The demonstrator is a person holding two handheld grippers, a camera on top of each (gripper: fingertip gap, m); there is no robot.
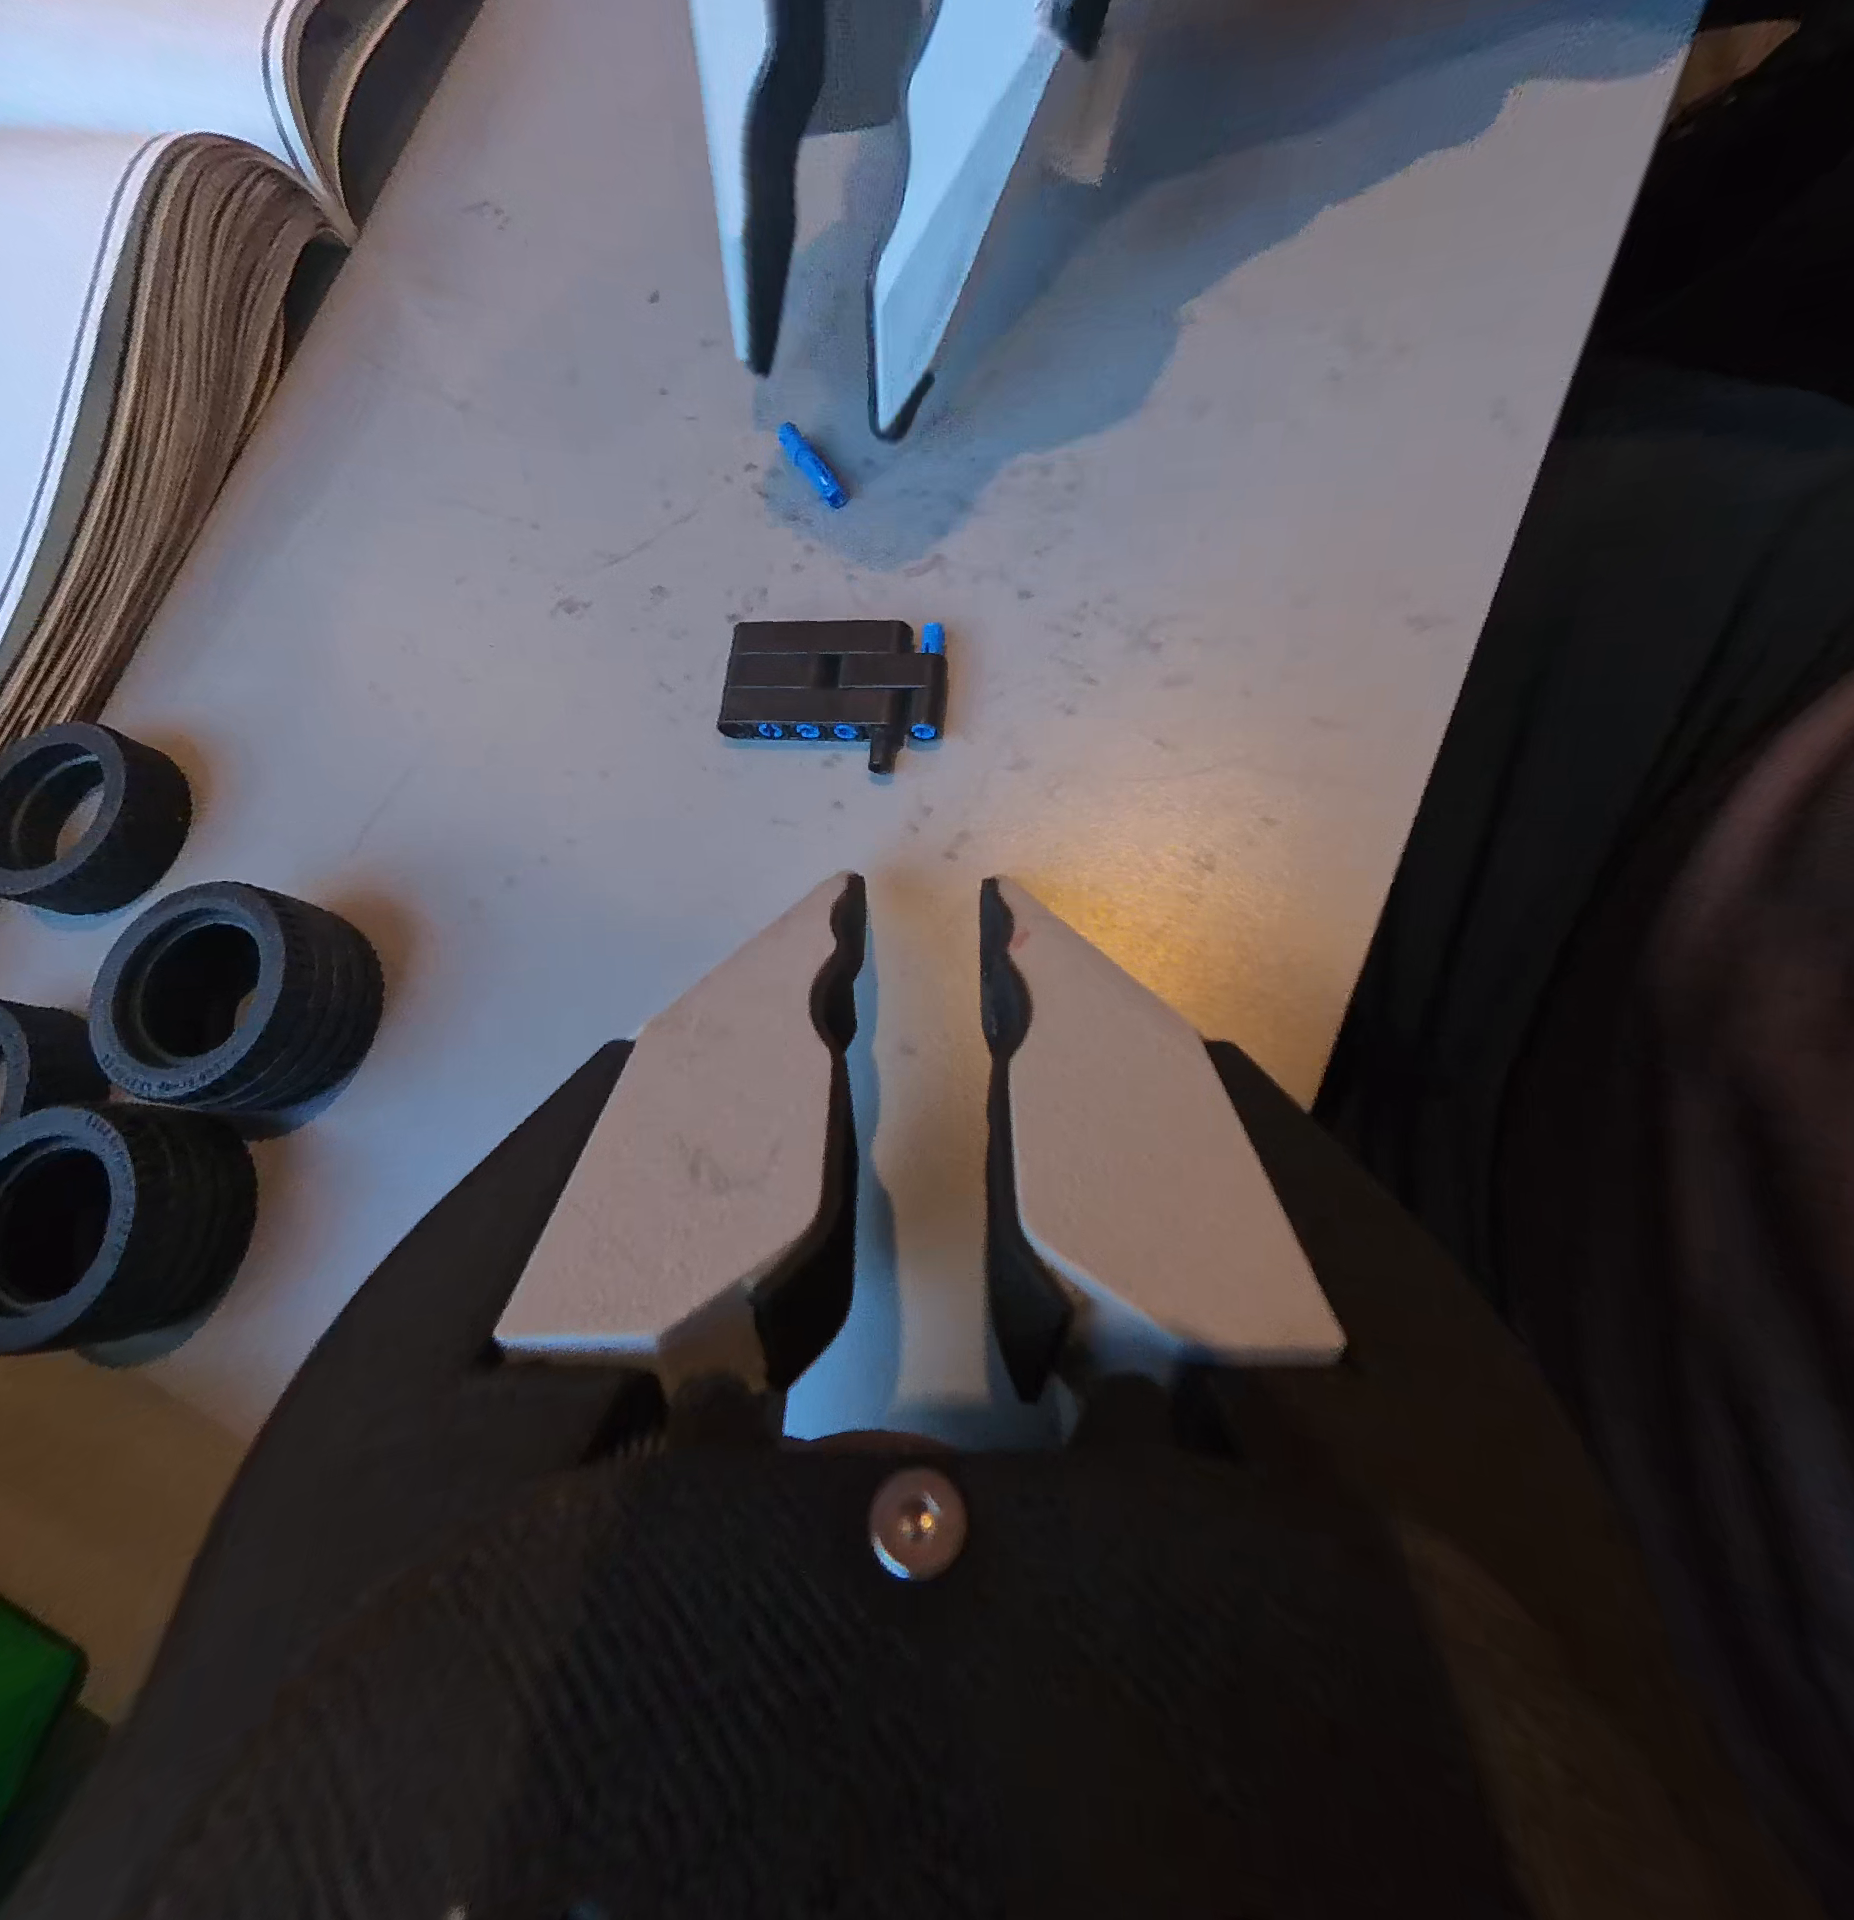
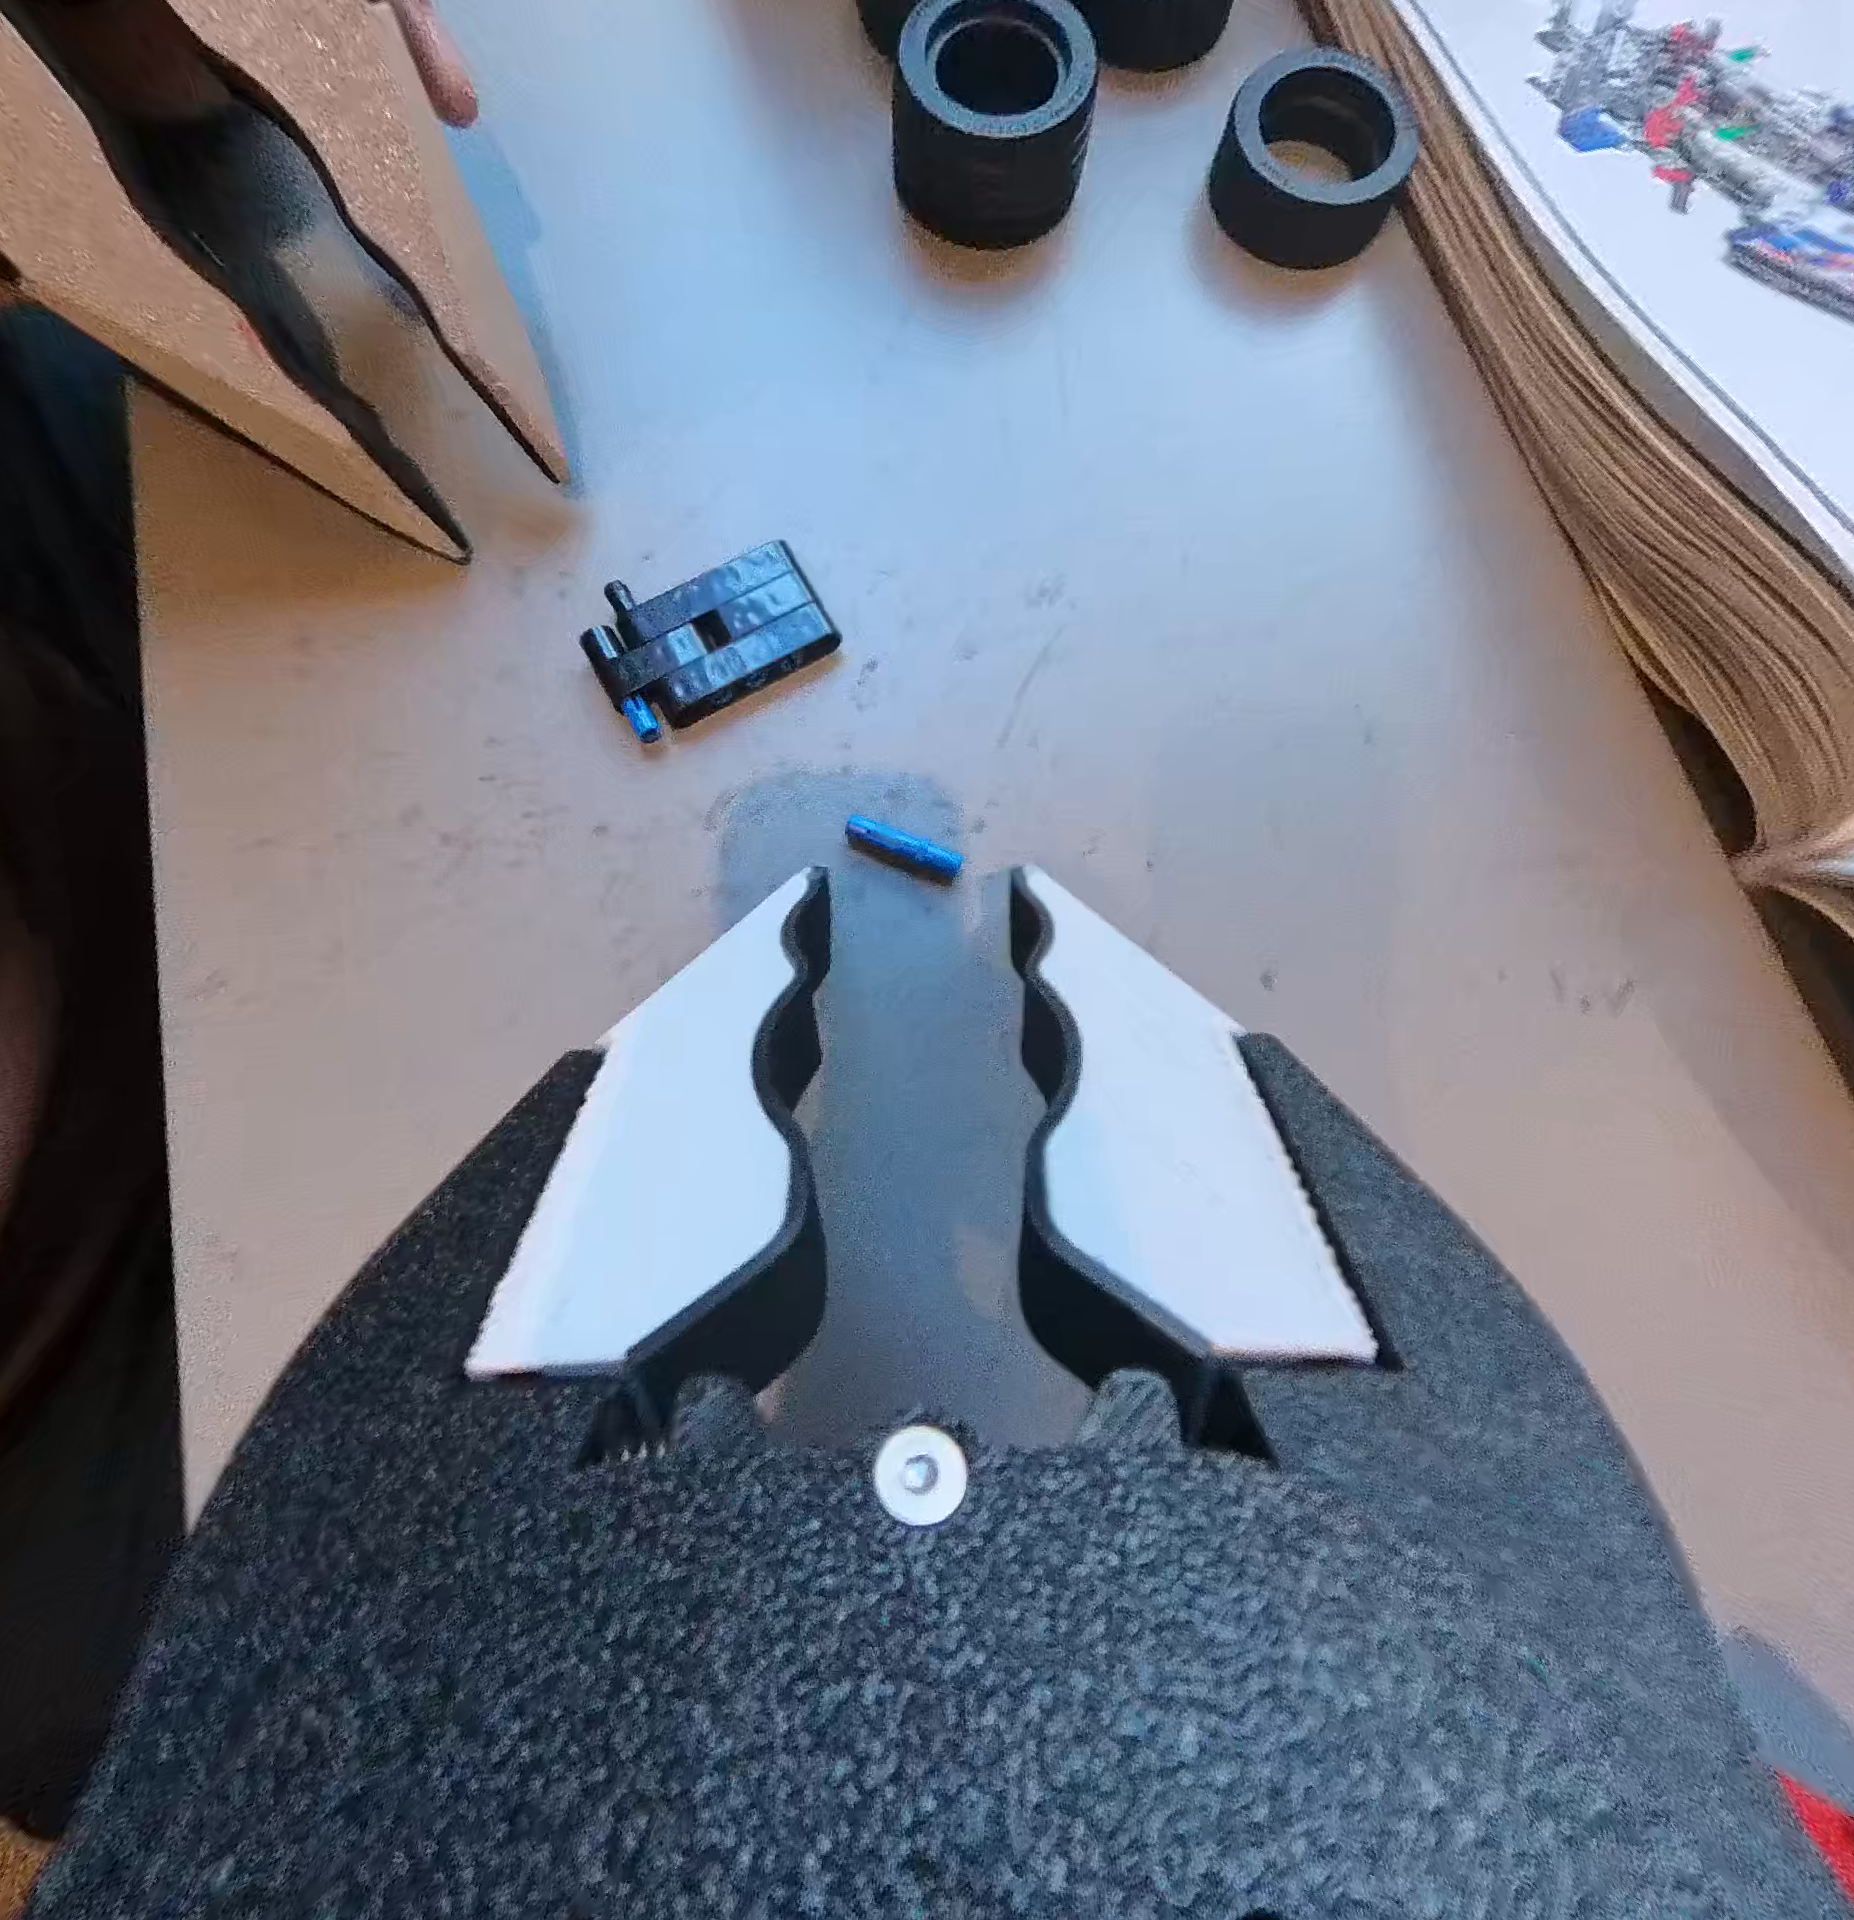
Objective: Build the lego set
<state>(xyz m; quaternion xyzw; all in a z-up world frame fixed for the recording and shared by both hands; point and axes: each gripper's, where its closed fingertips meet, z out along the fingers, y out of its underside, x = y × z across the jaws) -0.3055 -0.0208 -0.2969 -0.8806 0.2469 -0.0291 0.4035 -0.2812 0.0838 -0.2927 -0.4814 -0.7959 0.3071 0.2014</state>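
Observation:
A small black assembly of stacked beams with blue pins point(image 1: 835, 689) lies flat on the white table point(image 1: 487, 582), a short way in front of my left gripper point(image 1: 923, 883), which is open and empty. It also shows in the right wrist view point(image 2: 710, 644). A loose blue pin point(image 1: 812, 464) lies beyond it, just in front of my right gripper point(image 1: 835, 400). In the right wrist view the pin point(image 2: 904, 848) lies just ahead of the open, empty right gripper point(image 2: 918, 878). The left gripper point(image 2: 512, 514) shows at the upper left there.
Several black rubber tyres point(image 1: 232, 1003) stand at the left of the table; they also show in the right wrist view point(image 2: 990, 114). A thick open instruction book point(image 2: 1671, 312) lies along the table's side point(image 1: 144, 364). A green thing point(image 1: 14, 1714) is at the lower left. Dark cloth point(image 1: 1681, 935) borders the table's right edge. The tips of one gripper are about 11 cm away from the tips of the other.

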